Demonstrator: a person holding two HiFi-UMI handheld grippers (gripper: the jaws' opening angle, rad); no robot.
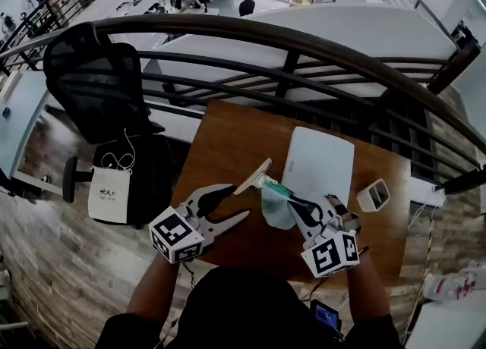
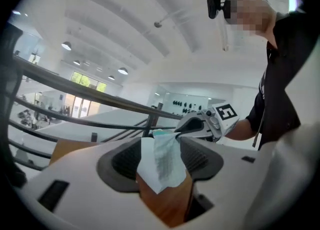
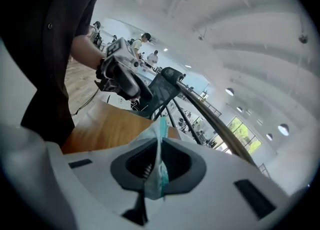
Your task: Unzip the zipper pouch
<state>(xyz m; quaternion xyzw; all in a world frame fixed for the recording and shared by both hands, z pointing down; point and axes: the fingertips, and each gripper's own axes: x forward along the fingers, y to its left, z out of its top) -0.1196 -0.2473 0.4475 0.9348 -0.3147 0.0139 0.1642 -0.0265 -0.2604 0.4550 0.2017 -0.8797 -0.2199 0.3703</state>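
Brown wooden table standing against a dark railing. Flat white rectangular board lies on the far half. Small white open container sits just beside the board, near the table's right edge.

The table top is smooth brown wood with a low sheen. The zipper pouch is thin, limp, translucent plastic with a teal zip edge. The left gripper and right gripper have matt white plastic shells and dark grey ribbed pads. The railing is dark satin metal. The chair is black mesh.
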